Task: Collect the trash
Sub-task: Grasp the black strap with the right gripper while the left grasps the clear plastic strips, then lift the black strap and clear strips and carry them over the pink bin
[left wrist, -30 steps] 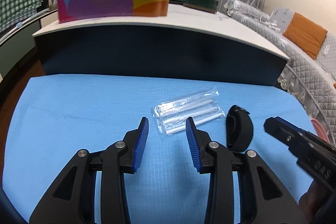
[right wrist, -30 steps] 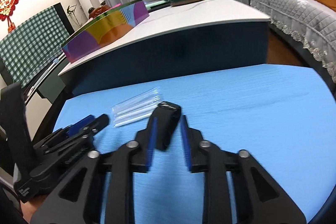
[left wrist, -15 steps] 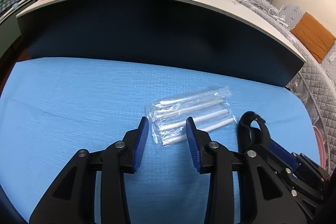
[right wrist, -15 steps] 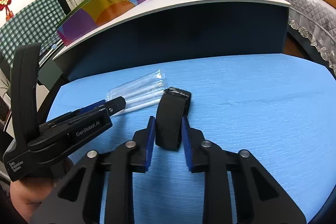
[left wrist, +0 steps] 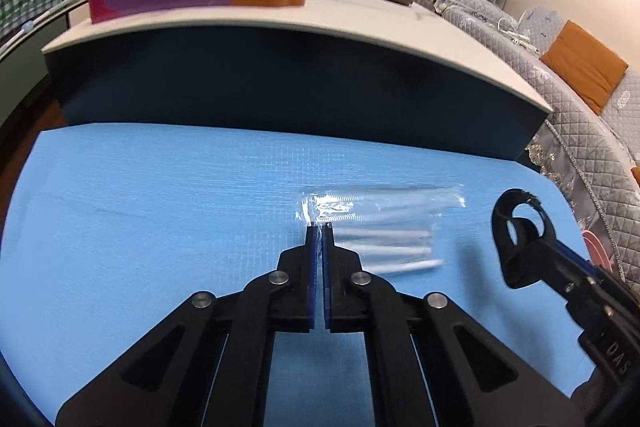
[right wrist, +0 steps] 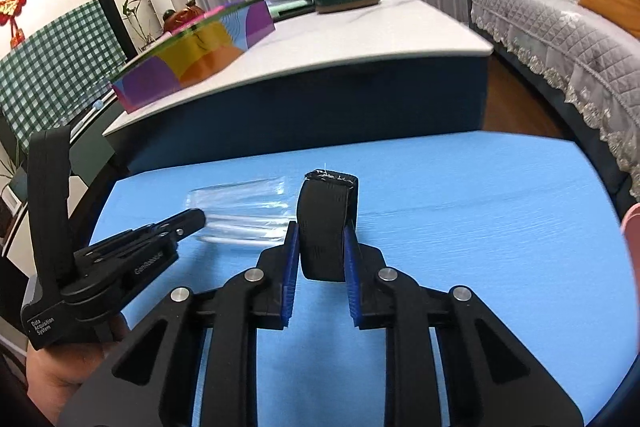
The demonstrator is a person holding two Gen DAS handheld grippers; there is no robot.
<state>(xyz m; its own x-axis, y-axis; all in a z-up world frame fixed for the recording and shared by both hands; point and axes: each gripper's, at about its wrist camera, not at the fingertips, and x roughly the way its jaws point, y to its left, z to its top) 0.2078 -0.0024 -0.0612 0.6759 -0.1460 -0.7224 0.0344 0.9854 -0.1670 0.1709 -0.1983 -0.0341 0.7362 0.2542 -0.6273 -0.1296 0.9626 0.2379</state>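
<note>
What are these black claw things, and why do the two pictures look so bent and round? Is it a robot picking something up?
No robot: a person holds a hand-held pincer in each hand, each carrying a wide-angle camera that looks along its fingers. One picture comes from the left gripper, the other from the right gripper. Both are over a blue mat. The left is shut on the edge of a clear plastic packet of white sticks. The right is clamped on a black strap loop. Behind stands a low white-topped table.
</note>
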